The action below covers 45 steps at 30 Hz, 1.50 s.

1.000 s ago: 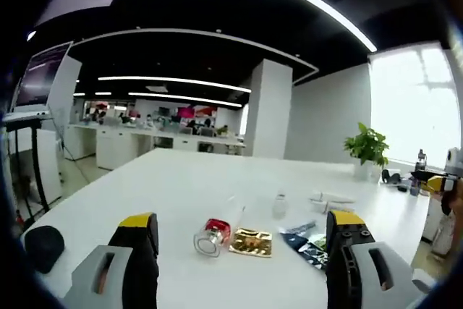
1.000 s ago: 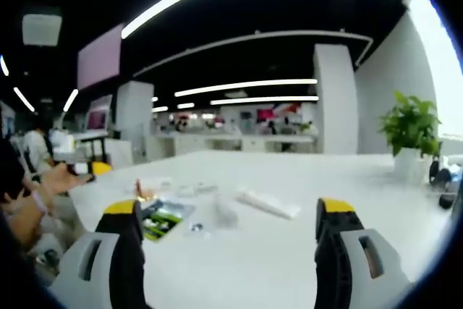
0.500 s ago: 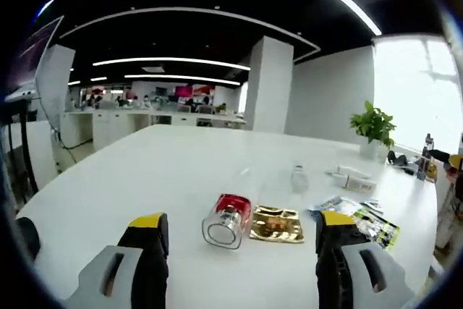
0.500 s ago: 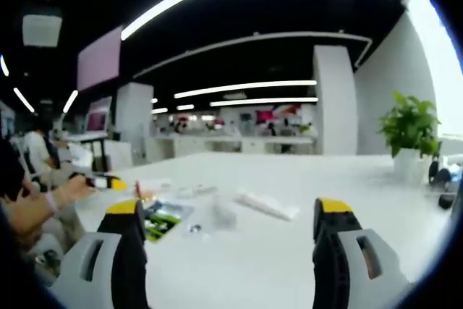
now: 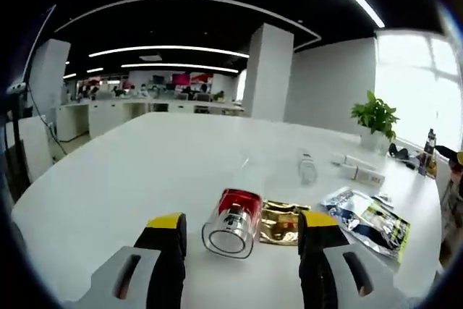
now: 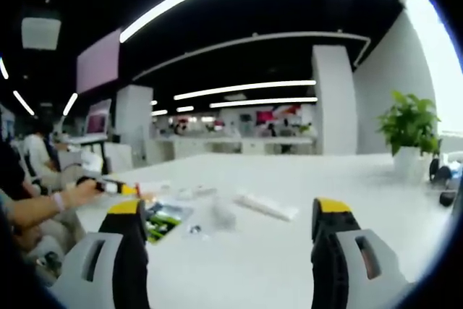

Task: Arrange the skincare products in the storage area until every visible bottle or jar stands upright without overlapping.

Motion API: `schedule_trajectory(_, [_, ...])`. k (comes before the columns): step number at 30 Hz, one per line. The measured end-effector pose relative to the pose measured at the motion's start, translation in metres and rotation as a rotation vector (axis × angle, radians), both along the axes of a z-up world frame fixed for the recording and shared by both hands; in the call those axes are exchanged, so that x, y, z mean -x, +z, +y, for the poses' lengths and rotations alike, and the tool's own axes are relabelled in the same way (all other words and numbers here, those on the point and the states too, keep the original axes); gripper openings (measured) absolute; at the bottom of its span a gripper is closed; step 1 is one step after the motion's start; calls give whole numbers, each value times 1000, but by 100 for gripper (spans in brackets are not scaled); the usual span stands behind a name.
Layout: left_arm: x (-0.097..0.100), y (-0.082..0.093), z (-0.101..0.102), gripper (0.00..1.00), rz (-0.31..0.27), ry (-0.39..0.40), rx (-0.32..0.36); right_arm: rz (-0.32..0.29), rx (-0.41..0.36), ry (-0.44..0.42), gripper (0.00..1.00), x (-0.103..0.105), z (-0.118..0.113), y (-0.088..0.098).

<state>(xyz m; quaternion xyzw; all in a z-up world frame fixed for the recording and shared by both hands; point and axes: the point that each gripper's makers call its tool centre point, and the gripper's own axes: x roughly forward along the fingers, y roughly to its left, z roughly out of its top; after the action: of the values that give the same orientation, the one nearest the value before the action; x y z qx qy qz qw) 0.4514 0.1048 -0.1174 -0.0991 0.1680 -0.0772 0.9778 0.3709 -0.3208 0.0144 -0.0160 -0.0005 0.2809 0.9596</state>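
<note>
A clear glass jar with a red cap (image 5: 235, 221) lies on its side on the white table (image 5: 145, 171). My left gripper (image 5: 243, 223) is open, and its yellow-tipped jaws stand on either side of the jar's near end, not touching it. Beside the jar lies a gold sachet (image 5: 283, 222). Farther off a small clear bottle (image 5: 307, 168) lies flat. My right gripper (image 6: 230, 211) is open over bare table with nothing between its jaws. Ahead of it are a clear bottle (image 6: 224, 213) and a white tube (image 6: 266, 205). At the left a hand holds the left gripper (image 6: 108, 187).
Blue and green sachets (image 5: 372, 218) lie right of the jar, and a white tube (image 5: 358, 172) lies behind them. A potted plant (image 5: 375, 117) stands at the table's far right edge. A green packet (image 6: 163, 218) lies near my right gripper's left jaw. A person sits at the left edge.
The left view has closed in on the jar, which now sits between the jaw tips. In the right view the hand with the left gripper has reached further right. My right gripper stays put.
</note>
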Motion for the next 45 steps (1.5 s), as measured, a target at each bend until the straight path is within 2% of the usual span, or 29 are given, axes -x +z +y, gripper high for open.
schedule_trajectory(2, [1,-5,-3,59,27,-22,10,-2,-3,-1,94,1,0,1])
schedule_trajectory(4, [1,-6,-4,59,26,-27,10,-3,-5,-1,93,1,-1,1])
schedule_trajectory(9, [1,-12,-2,56,36,-27,-59,1,-13,0,92,2,-2,0])
schedule_trajectory(14, [4,-11,1,31,32,-13,-43,10,-10,6,91,2,2,-2])
schedule_trajectory(17, [3,-9,1,31,32,-5,-18,12,-9,12,90,1,5,-3])
schedule_trajectory(20, [3,-8,1,31,45,-6,-31,29,3,30,90,-1,14,-8])
schedule_trajectory(24, [5,-8,-2,30,104,-11,-37,30,30,50,90,-3,24,-10])
schedule_trajectory(25, [9,-9,-3,30,143,-11,-14,30,39,55,90,-4,27,-10])
schedule_trajectory(29, [14,1,-4,29,174,-3,0,31,36,74,90,-7,34,-9])
schedule_trajectory(37, [20,25,0,29,245,-19,-93,36,45,92,90,-8,39,-11])
schedule_trajectory(43, [23,46,-1,29,289,-30,-108,44,43,87,90,-11,37,-15])
schedule_trajectory(45, [23,51,0,28,321,-39,-119,41,39,85,90,-11,36,-14])
